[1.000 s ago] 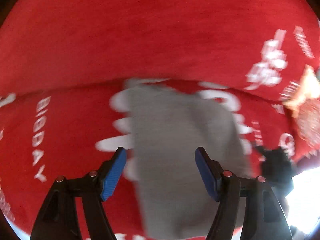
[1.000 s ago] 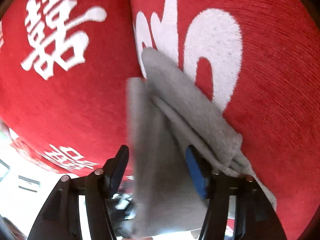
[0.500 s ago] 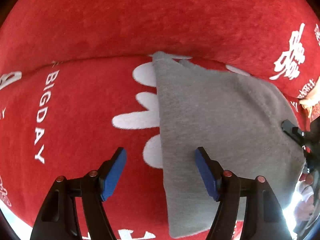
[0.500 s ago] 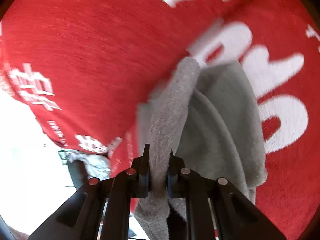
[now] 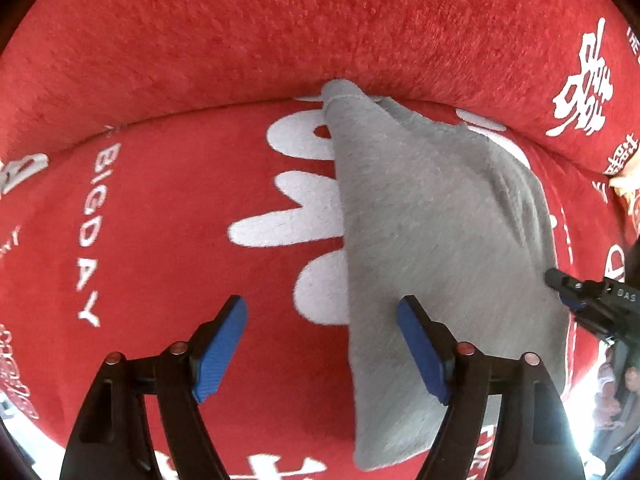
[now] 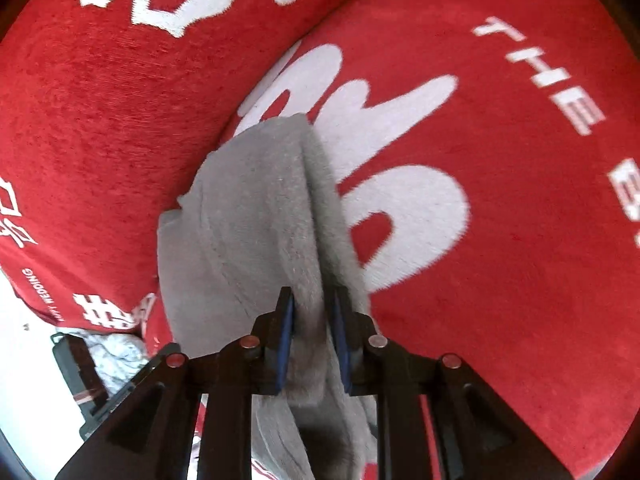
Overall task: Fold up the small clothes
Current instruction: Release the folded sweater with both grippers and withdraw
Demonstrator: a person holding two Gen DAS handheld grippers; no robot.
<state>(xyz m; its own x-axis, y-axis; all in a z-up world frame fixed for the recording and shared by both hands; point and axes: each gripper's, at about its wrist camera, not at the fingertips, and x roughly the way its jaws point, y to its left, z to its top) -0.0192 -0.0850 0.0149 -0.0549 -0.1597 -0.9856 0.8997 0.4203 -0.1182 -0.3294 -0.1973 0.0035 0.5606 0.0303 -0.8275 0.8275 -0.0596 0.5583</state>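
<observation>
So the grey garment here is some soft, fuzzy knit thing, can't tell if it's a tiny sweater or shorts. It's draped on the red cover, right over the big white lettering, with its far corner poking into the crease where the cover's seat part meets the raised back part.

The right gripper has its jaws narrow and clamped on a bunched fold of the grey garment; the jaws have just been easing open a touch, but the cloth is squeezed between the blue pads. The fabric tents up from that pinch and sags away on both sides, so I'd guess it's light, floppy and not slippery at all. It won't keep any shape by itself.

The left gripper has its jaws wide with nothing in them, and they have just been opening a bit more. It hovers over the garment's straight left edge, one pad over the cloth, the other over the lettering. That edge, or the near corner, looks like the place to grab.

No baskets or bins that I can see.
</observation>
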